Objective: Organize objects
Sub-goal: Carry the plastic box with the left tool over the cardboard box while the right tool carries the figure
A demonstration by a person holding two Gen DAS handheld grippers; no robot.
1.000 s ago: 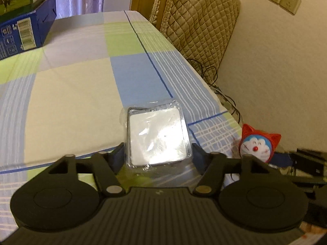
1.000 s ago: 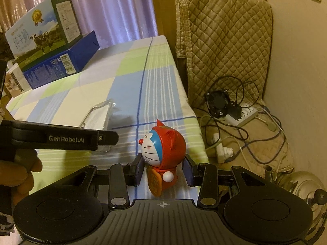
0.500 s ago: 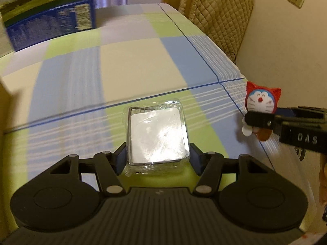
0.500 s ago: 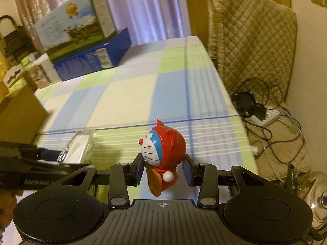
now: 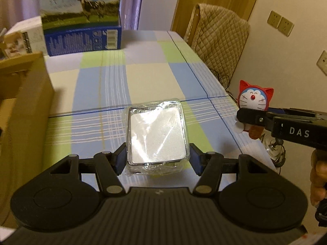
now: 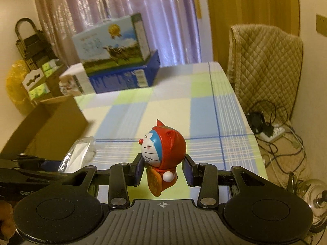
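Observation:
My left gripper (image 5: 156, 159) is shut on a clear plastic-wrapped square packet with a white pad inside (image 5: 156, 134), held above the checked tablecloth (image 5: 143, 77). That packet (image 6: 79, 155) shows edge-on at the left of the right wrist view. My right gripper (image 6: 163, 168) is shut on a red-hooded cat figurine (image 6: 163, 149), its blue-and-white face turned left. The same figurine (image 5: 253, 102) appears at the right of the left wrist view, pinched by the other gripper's black fingers (image 5: 253, 117). An open cardboard box (image 5: 22, 110) stands at the left, also seen as the cardboard box (image 6: 51, 126).
A blue-and-white milk carton box (image 5: 81, 20) and a smaller white box (image 5: 24, 36) stand at the table's far end. A quilted chair cover (image 6: 265, 67) is to the right, with cables and a power strip (image 6: 273, 132) on the floor. A hand (image 5: 318, 175) shows at the right edge.
Both grippers have risen and swung left, still holding their objects. The cardboard box and the boxes at the far end have come into view.

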